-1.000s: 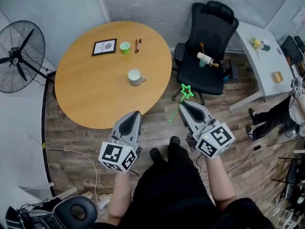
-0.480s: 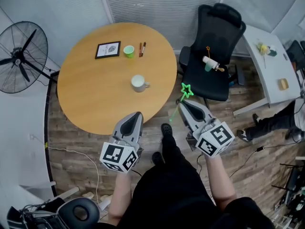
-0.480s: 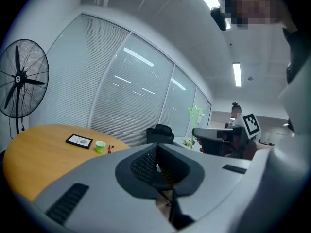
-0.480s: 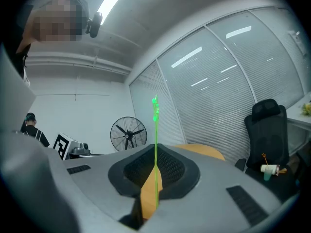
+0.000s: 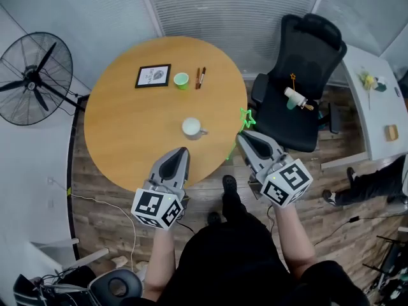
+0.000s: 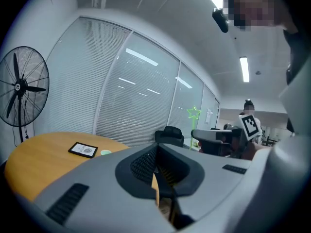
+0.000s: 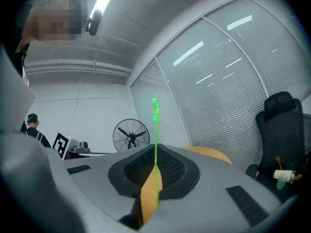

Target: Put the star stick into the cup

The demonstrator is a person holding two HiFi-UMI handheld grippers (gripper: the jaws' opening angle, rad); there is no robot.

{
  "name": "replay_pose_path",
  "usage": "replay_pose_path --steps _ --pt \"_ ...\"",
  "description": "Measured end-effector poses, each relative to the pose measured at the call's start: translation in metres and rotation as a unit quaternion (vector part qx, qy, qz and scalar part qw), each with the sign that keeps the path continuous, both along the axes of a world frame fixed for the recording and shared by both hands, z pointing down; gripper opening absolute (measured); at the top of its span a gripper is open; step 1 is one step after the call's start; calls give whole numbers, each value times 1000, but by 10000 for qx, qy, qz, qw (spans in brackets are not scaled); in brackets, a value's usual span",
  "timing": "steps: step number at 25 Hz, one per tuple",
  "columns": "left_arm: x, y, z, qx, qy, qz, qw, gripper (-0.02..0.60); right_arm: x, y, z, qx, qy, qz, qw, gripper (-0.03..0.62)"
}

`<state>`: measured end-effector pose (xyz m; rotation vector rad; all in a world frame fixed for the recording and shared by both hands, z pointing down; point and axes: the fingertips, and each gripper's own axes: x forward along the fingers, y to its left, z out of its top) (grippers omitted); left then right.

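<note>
Right gripper point(image 5: 244, 138) clenched on star stick point(image 5: 247, 117), star end up (pickup done, step 1 of 2). Stick sits at table point(image 5: 127, 126) edge, near the white cup point(image 5: 191, 128), not in it. Left gripper point(image 5: 180, 153) closed, empty. Insertion left.

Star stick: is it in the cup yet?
No, the star stick is clamped between the jaws of the right gripper, well clear of the white cup.
</note>
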<state>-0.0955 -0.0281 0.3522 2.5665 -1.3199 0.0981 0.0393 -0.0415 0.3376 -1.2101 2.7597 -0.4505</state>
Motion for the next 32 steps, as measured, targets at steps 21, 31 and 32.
replay_pose_path --steps 21,31,32 --pt "13 -100 15 -222 -283 -905 9952 -2 2 -122 19 -217 -190 -935 9952 25" --pt "0 -104 32 -408 -270 -1158 9921 -2 -27 -141 33 -371 -176 -1310 9905 25" --pt "-2 -106 34 -426 -259 -1169 9919 -2 -30 -143 35 -389 -162 -1331 9902 25"
